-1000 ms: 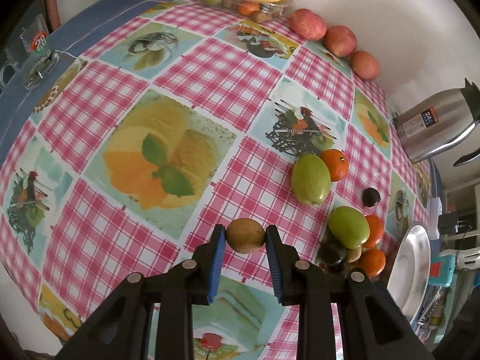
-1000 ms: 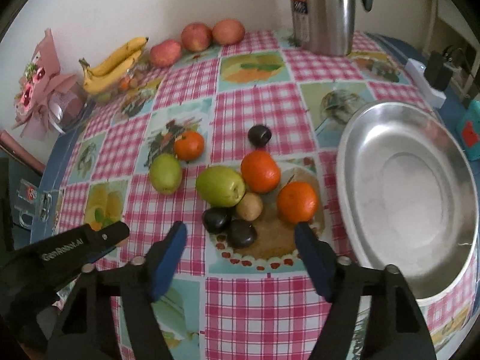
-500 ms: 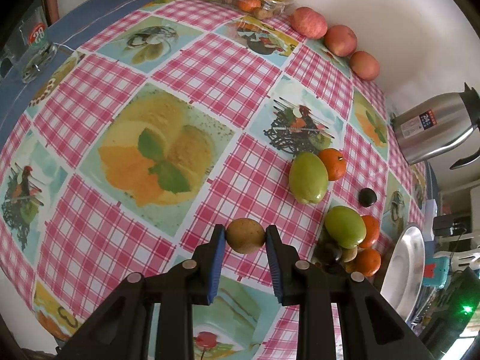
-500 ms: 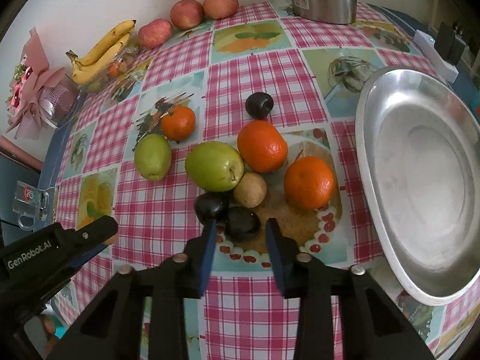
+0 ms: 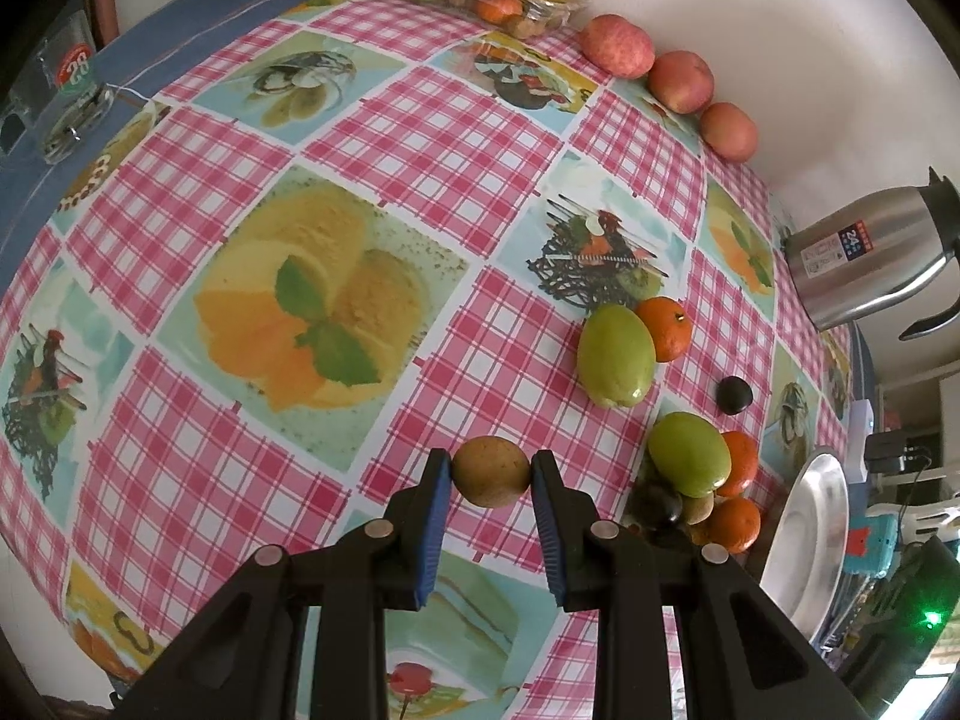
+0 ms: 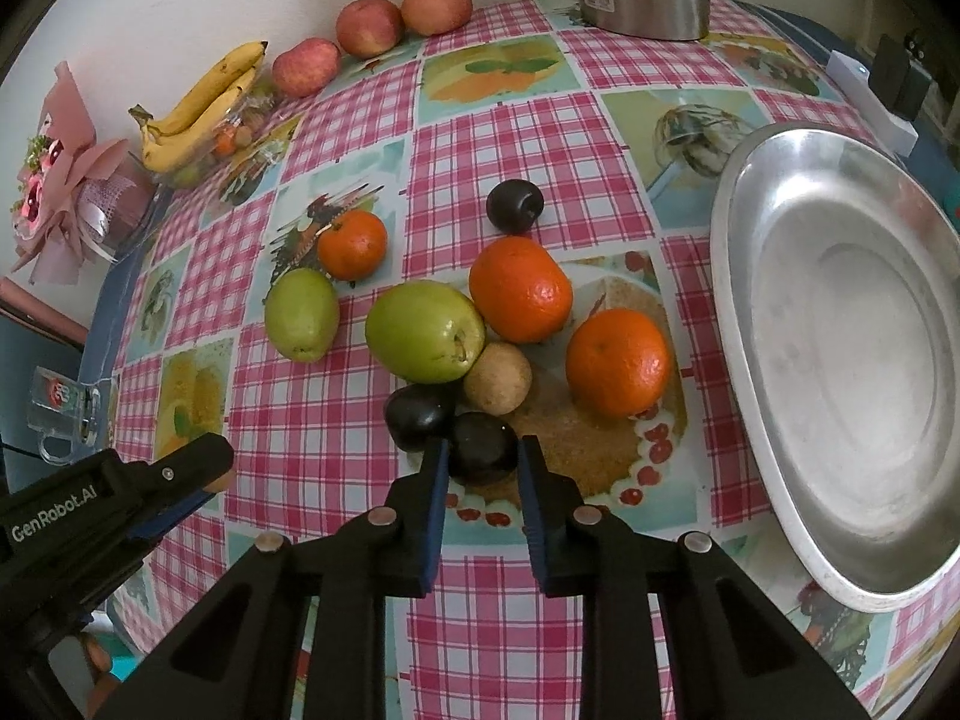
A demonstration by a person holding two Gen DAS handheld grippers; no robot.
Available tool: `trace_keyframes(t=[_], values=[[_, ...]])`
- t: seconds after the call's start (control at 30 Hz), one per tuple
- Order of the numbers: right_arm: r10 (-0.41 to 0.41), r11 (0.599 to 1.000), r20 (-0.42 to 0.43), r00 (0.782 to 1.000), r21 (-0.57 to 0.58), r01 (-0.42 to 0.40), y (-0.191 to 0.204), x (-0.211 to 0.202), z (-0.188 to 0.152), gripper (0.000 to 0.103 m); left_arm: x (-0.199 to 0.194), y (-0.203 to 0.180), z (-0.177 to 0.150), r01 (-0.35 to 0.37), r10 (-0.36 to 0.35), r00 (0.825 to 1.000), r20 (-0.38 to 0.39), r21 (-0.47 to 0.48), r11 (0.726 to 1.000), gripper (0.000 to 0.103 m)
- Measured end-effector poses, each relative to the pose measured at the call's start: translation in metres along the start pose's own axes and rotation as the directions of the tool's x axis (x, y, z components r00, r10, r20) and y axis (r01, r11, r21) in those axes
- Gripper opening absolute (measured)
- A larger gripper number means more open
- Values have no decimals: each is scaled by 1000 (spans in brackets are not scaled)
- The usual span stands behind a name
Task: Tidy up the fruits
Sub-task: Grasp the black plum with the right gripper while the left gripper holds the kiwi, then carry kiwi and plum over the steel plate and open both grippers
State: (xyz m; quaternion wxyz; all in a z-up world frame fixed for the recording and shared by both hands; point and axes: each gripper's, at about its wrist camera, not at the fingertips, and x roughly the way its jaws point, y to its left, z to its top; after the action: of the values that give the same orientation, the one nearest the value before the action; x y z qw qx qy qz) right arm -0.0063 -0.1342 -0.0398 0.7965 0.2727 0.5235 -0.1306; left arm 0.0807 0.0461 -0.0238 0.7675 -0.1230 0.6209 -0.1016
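Gripping a small round brown-green fruit (image 5: 491, 471) between the blue pads of the left gripper (image 5: 487, 480), lifted clear of the pink checked tablecloth (image 5: 384, 120), apparently waiting to be carried to its place. Clenching the right gripper (image 6: 480, 459) on a dark purple plum (image 6: 483, 447) at the near edge of the fruit cluster, both pads pressing its sides while it appears to be resting on the cloth. Picking from the outside of the pile, probably so that neighbours are not knocked: a second dark plum (image 6: 417, 411) touching it on the left, a small tan round fruit (image 6: 498, 387) just behind, a large green apple-like fruit (image 6: 425, 330) and two big oranges (image 6: 519, 288) beyond. Sitting apart: a third plum (image 6: 515, 206), a smaller orange (image 6: 352, 244) beside a green pear-shaped fruit (image 6: 302, 315). Lying empty to the right, a wide shiny metal dish (image 6: 738, 228), likely the destination. Lining the far wall: red apples (image 6: 367, 27) and yellow bananas (image 6: 201, 102), already grouped by kind.
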Motion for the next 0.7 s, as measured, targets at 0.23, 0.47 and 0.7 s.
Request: trace_keyframes(t=[0.23,0.47,0.7], values=[[19,1000,41,999,4,-19,2,-15,2,23,-4,1,1,11,-11,1000,9,-2,1000,29],[26,1000,114,993,-1,-26,2,-38,6,23,-12,-7,1,28,-28,999,29,23,999,29],[-30,999,145,989,18,27,-9,-47,13,23,-15,-32,-2,55,-59,998,34,93,994,29]])
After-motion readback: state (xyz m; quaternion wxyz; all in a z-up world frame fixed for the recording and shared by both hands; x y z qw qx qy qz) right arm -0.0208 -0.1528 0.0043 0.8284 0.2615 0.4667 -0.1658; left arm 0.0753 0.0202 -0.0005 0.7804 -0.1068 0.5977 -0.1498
